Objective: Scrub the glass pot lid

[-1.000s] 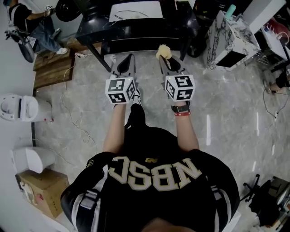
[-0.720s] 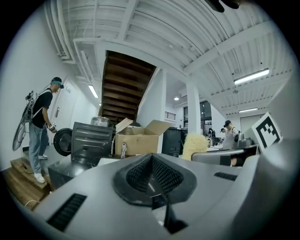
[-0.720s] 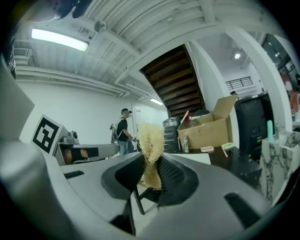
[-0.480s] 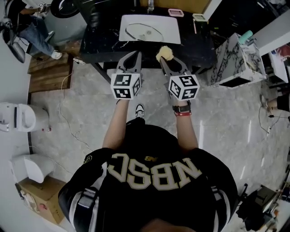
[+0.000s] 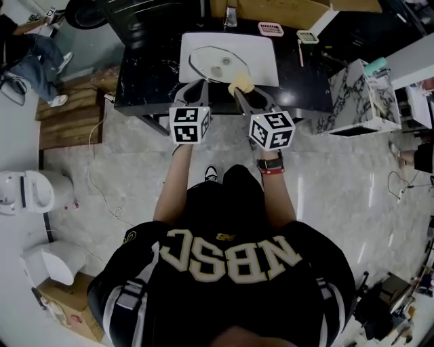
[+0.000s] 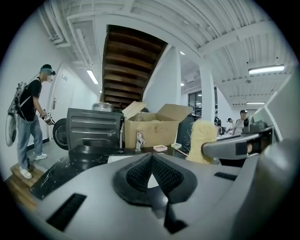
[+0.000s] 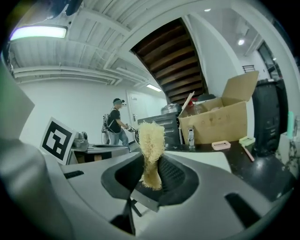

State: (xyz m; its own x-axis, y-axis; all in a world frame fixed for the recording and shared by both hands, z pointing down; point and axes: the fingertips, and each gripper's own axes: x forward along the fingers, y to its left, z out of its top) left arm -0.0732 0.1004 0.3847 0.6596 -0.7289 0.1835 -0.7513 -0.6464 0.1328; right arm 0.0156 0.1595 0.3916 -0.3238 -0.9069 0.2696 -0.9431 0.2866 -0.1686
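The glass pot lid (image 5: 211,65) lies flat in the white sink (image 5: 261,64), seen in the head view. My left gripper (image 5: 195,86) hovers over the sink's near edge, shut and empty; its ribbed pads (image 6: 140,171) meet at the tip. Beside it my right gripper (image 5: 242,90) is shut on a yellow fibrous scrubber (image 5: 241,83), close to the lid's near right rim. In the right gripper view the scrubber (image 7: 151,145) sticks up from the closed pads. The left gripper view shows the same scrubber (image 6: 202,139). The lid is hidden in both gripper views.
A black marbled counter (image 5: 150,76) holds the sink, with a faucet (image 5: 231,16), a pink soap dish (image 5: 270,28) and a green one (image 5: 307,36) behind. A cardboard box (image 6: 152,125) stands at the back. A marbled cabinet (image 5: 359,91) is right, another person (image 5: 30,51) far left.
The person has stepped up to the counter. The sink and lid have come into view under both grippers, which now reach over the sink's near edge.
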